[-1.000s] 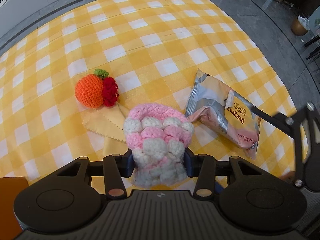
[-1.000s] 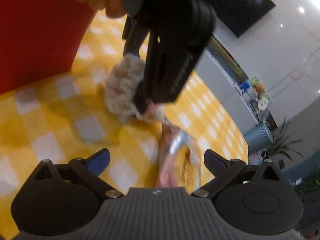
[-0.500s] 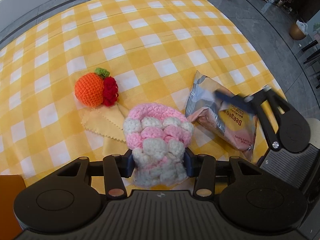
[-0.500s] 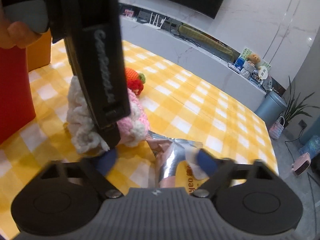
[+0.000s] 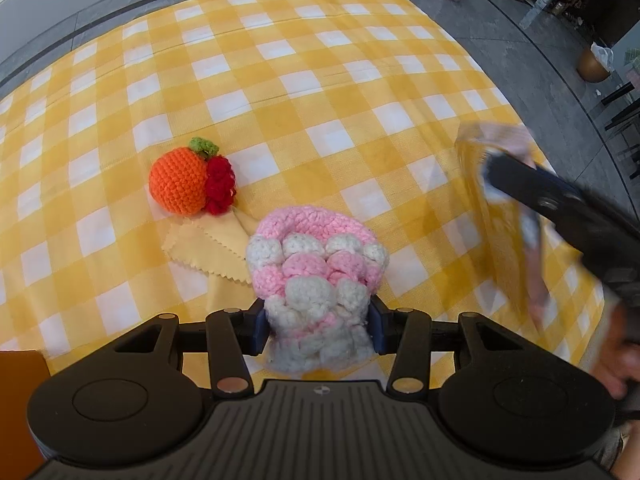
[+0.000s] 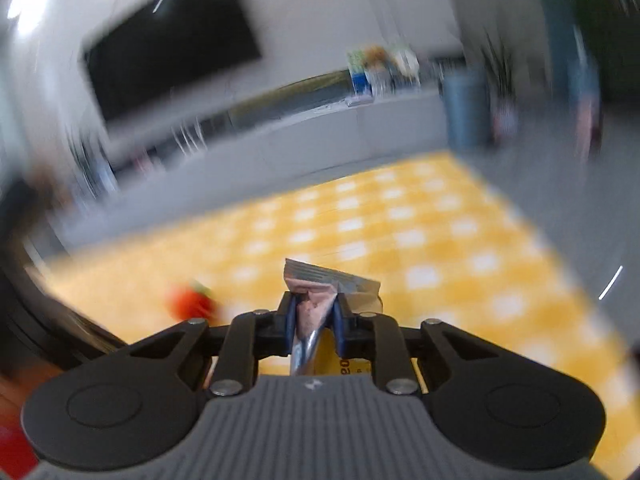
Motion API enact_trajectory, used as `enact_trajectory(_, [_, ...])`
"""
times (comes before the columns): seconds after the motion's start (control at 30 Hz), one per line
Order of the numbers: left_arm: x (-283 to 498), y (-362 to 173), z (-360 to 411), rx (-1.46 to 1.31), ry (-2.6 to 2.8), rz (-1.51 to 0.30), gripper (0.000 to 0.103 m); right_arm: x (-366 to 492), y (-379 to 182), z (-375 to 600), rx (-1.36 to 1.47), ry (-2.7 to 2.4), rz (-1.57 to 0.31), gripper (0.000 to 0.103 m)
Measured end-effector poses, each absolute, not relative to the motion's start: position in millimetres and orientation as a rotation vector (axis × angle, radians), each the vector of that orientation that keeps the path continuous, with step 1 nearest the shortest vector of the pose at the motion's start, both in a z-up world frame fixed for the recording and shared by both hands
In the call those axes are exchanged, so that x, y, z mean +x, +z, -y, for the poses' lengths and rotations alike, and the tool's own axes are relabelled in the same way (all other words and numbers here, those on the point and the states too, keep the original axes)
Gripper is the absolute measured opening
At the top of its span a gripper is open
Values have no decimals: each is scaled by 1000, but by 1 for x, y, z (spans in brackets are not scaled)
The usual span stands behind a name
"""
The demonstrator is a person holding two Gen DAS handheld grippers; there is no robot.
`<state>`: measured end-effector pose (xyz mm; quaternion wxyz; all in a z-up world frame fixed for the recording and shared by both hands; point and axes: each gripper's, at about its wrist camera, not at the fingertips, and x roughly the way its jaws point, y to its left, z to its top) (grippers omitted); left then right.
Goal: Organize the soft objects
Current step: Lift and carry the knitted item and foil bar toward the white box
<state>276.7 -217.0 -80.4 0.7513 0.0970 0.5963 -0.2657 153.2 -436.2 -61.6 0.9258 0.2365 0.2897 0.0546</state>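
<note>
**Both grippers loaded, right one swinging fast**

My left gripper [image 5: 316, 326] was closed on the knit piece [image 5: 316, 276], a pink and white crochet lump pinched at its near end between the blue pads, the rest of it sagging forward onto the cloth [image 5: 280, 80]. The fingers were about half closed, squeezed in on the yarn. Just beside it lay a yellow rag [image 5: 204, 246] with pinked edges, and touching that rag's far corner sat the orange toy [image 5: 182, 184] with its red bit.

My right gripper [image 6: 312, 320] had its fingers nearly together on the packet [image 6: 330, 280], a crinkled foil snack bag gripped by one narrow fold. In the left view the packet [image 5: 500, 216] hung off to the right, above the cloth edge, smeared by motion. The whole right view was blurred too, so I judged that arm was moving quickly.

My worries were these. The foil is slick and I held only a thin pleat, so a quick swing could let it slide out and drop past the table edge. The knit piece is floppy; dragging it could snag the rag and tug the orange toy along. I could not see any bin in the sharp parts of either view, so aiming blind was a risk as well.
</note>
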Motion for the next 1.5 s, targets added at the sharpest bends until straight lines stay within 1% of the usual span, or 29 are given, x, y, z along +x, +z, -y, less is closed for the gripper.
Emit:
enact_trajectory(0.03, [277,-81,217,211,-580,-1303,53,150,-67,448,621,153,-616,17])
enact_trajectory(0.1, [277,-81,216,208,-580,-1306,53,144,-74,455,720,206,-639,17])
enact_trajectory(0.2, [277,-81,216,203,-580,-1307,53,141,-81,454,674,156,-698,18])
enact_trajectory(0.23, [277,-81,216,203,-580,-1307,53,143,-82,451,631,107,-723,22])
enact_trajectory(0.33, [277,-81,216,206,-579,-1306,53,151,-83,447,607,100,-715,23])
enact_trajectory(0.37, [277,-81,216,208,-579,-1307,53,154,-82,442,585,100,-719,25])
enact_trajectory(0.43, [277,-81,217,211,-579,-1308,53,156,-82,434,489,88,-727,41])
enact_trajectory(0.5, [277,-81,216,212,-580,-1306,53,150,-84,428,425,87,-731,42])
enact_trajectory(0.57, [277,-81,216,211,-581,-1306,53,157,-88,428,391,85,-756,50])
enact_trajectory(0.6, [277,-81,216,210,-581,-1307,53,160,-90,423,359,76,-768,58])
enact_trajectory(0.63, [277,-81,216,210,-581,-1306,53,161,-91,420,323,69,-784,63])
enact_trajectory(0.7, [277,-81,216,211,-581,-1307,53,169,-99,412,257,67,-848,68])
enact_trajectory(0.73, [277,-81,216,212,-581,-1307,53,173,-105,407,223,71,-875,75])
enact_trajectory(0.77, [277,-81,216,212,-581,-1307,53,174,-106,401,167,84,-866,78])
enact_trajectory(0.8, [277,-81,216,212,-582,-1306,53,174,-107,395,117,97,-872,80])
enact_trajectory(0.9, [277,-81,216,211,-582,-1306,53,173,-106,393,91,78,-873,80])
enact_trajectory(0.97, [278,-81,216,210,-584,-1307,53,169,-102,397,72,39,-854,87])
enact_trajectory(1.0, [278,-81,216,208,-585,-1308,53,167,-100,399,42,24,-840,95])
enact_trajectory(1.03, [278,-81,216,206,-587,-1309,53,164,-100,400,12,14,-831,101])
enact_trajectory(1.1, [278,-81,215,202,-587,-1311,53,163,-102,405,9,23,-848,100])
enact_trajectory(1.17, [278,-81,216,203,-586,-1310,53,167,-112,412,73,24,-902,101])
enact_trajectory(1.27, [278,-81,216,208,-588,-1307,53,168,-111,409,33,36,-909,98])
enact_trajectory(1.3, [278,-81,216,208,-587,-1307,53,168,-109,409,32,31,-906,89])
enact_trajectory(1.33, [278,-81,216,208,-586,-1308,53,166,-106,411,39,31,-891,70])
enact_trajectory(1.37, [278,-81,216,207,-587,-1308,53,164,-103,413,48,23,-875,63])
enact_trajectory(1.4, [277,-81,216,208,-589,-1308,53,163,-102,416,63,13,-877,58])
enact_trajectory(1.5, [277,-80,216,214,-588,-1302,53,159,-99,425,109,19,-870,55])
